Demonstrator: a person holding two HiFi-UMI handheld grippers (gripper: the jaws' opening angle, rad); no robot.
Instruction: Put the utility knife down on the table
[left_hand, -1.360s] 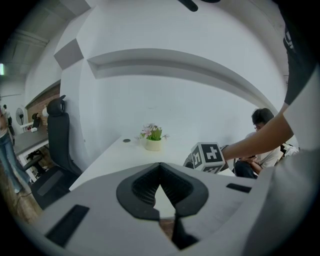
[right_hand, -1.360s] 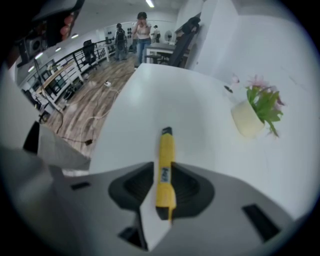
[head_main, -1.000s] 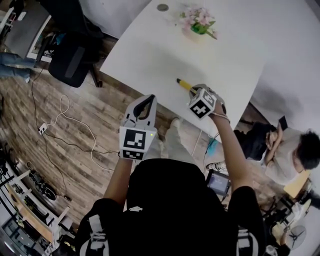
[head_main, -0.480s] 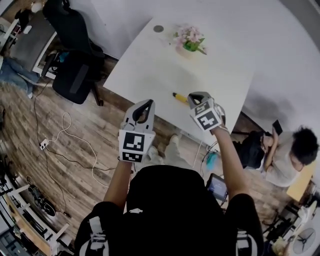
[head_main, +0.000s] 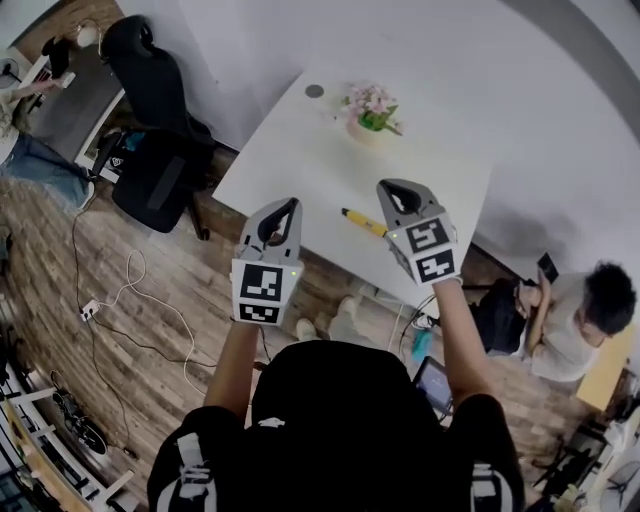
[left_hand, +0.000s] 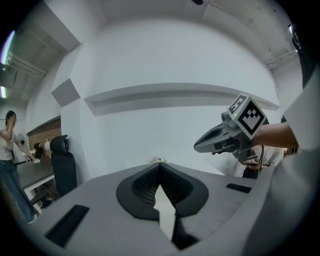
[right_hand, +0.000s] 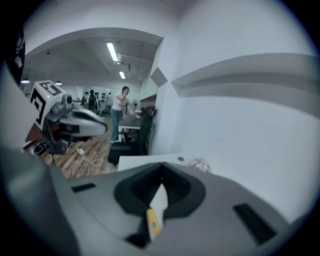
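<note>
The yellow utility knife (head_main: 362, 221) lies flat on the white table (head_main: 300, 150), near its front edge. My right gripper (head_main: 391, 186) is raised just right of the knife and apart from it, jaws shut with nothing between them. In the right gripper view the knife (right_hand: 153, 222) shows on the table through the gap below the closed tips of the right gripper (right_hand: 162, 165). My left gripper (head_main: 289, 204) is held up left of the knife over the table's front edge, also shut and empty. In its own view the left gripper (left_hand: 160, 164) has its tips together.
A pot of pink flowers (head_main: 371, 106) and a round grommet (head_main: 314, 91) sit at the table's far side. A black office chair (head_main: 155, 150) stands left of the table, with cables (head_main: 130, 300) on the wood floor. A seated person (head_main: 580, 320) is at the right.
The right gripper has drawn back from the knife and risen; the knife stays lying on the table. The head view has lifted, so the table looks farther away. The left gripper rose slightly.
</note>
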